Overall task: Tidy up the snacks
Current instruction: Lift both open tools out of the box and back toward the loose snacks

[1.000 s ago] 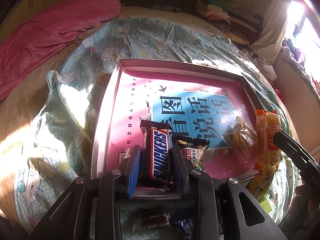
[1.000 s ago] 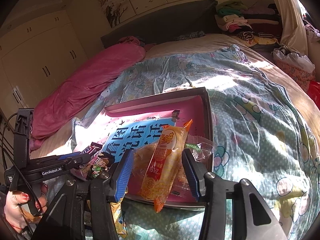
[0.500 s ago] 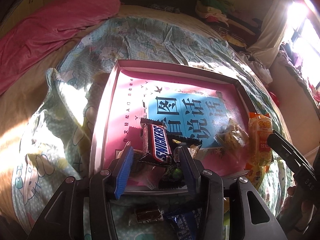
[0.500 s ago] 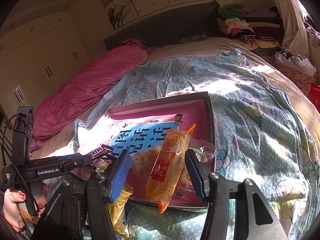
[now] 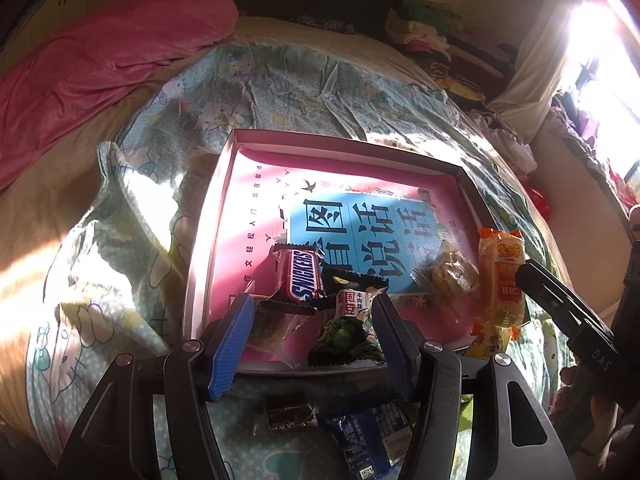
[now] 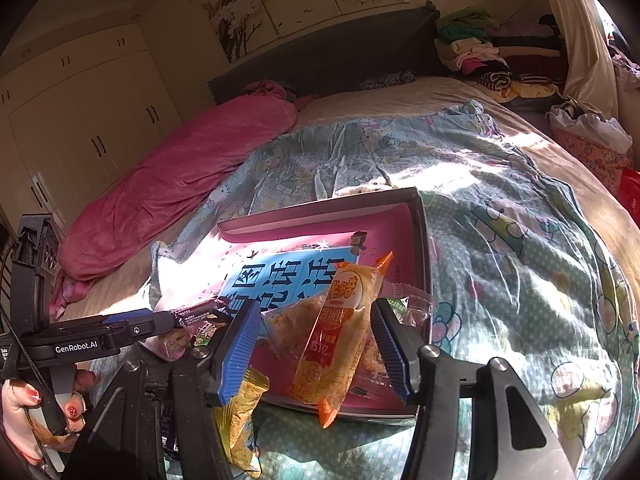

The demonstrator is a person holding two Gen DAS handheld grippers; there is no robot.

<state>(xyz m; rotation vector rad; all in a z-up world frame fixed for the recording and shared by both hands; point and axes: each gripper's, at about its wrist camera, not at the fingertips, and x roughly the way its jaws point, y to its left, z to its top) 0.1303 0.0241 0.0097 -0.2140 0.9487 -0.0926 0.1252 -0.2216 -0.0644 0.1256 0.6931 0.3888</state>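
Bed (image 5: pixel 280 80): cartoon quilt (image 5: pixel 320 92), pink blanket (image 5: pixel 100 56), pink tray (image 5: pixel 216 240), loose snacks (image 5: pixel 360 436).

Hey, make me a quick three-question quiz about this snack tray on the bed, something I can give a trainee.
1. True or false: the Snickers bar lies inside the pink tray.
2. Which item overhangs the tray's near edge? A) the orange snack packet B) the dark blue packet C) the green pea packet
3. Fill in: the small brown wrapped sweet lies on the ____, outside the tray.

Key: 1 true. 2 A. 3 bedspread.
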